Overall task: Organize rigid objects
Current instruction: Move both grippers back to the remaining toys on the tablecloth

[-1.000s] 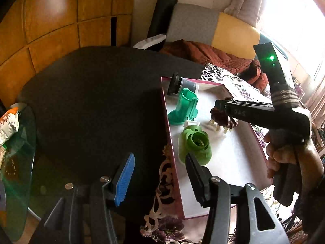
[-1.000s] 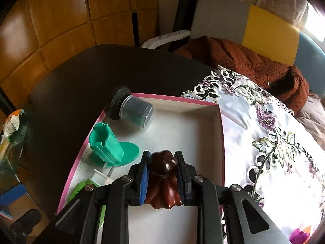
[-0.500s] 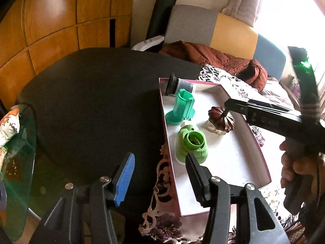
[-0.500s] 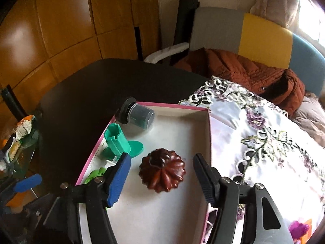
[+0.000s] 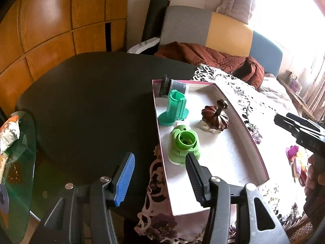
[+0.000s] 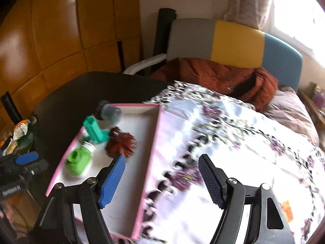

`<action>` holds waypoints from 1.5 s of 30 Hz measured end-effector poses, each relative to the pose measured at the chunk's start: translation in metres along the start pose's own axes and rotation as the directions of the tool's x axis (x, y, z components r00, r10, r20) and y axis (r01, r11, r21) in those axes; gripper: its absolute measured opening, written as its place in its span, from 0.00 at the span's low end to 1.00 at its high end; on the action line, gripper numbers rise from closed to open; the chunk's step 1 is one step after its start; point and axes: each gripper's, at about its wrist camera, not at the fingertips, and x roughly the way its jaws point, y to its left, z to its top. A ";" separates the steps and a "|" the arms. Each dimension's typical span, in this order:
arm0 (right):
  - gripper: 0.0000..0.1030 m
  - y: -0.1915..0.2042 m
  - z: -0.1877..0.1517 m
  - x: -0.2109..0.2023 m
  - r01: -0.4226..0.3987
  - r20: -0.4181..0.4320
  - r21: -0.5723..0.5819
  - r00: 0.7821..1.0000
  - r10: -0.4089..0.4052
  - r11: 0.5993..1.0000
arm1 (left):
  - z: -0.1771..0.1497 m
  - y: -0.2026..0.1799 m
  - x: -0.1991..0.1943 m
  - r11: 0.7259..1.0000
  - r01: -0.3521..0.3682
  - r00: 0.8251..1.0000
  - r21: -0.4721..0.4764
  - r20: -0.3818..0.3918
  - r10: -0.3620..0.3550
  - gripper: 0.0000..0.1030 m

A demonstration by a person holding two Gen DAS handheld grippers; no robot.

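Sunlit floral cloth [image 6: 233, 152] lies under our right gripper [image 6: 162, 181], jaws opening and empty, so we should seek the next piece there while our left gripper [image 5: 160, 177], jaws apart and empty, waits by the pink tray [image 5: 262, 162] holding the brown mould [image 5: 215, 117].

Right-wrist view motion-blurred: floral tablecloth [image 6: 233, 142] pattern smeared, brown fluted object [image 6: 121, 144] indistinct. Person's hand [image 5: 314, 180] cut by frame edge in left-wrist view. Snack packet [image 5: 9, 131] cropped, lettering unreadable.
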 end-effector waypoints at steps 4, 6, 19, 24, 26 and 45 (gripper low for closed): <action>0.75 -0.026 -0.012 -0.007 0.047 -0.017 0.023 0.999 -0.046 0.999 | 0.000 -0.003 -0.001 1.000 -0.005 1.000 0.011 0.005 0.005 0.51; 0.75 -0.041 -0.018 -0.013 0.076 -0.025 0.030 0.997 -0.075 0.997 | -0.001 -0.004 -0.002 1.000 -0.006 1.000 0.015 0.006 0.006 0.51; 0.77 -0.147 -0.036 -0.046 0.295 -0.019 0.143 0.955 -0.296 0.945 | 0.000 -0.017 -0.004 0.998 -0.018 1.000 0.059 0.018 0.017 0.51; 0.80 -0.194 -0.052 -0.054 0.359 -0.033 0.303 0.930 -0.366 0.883 | 0.001 -0.028 -0.002 0.995 -0.018 1.000 0.100 0.014 0.017 0.51; 0.81 -0.210 -0.056 -0.055 0.355 -0.052 0.387 0.930 -0.364 0.851 | 0.000 -0.034 -0.002 0.993 -0.015 1.000 0.117 0.013 0.014 0.51; 0.90 -0.263 -0.080 -0.073 0.353 -0.097 0.660 0.915 -0.391 0.663 | 0.012 -0.104 0.002 0.954 0.110 0.994 0.280 -0.007 -0.112 0.51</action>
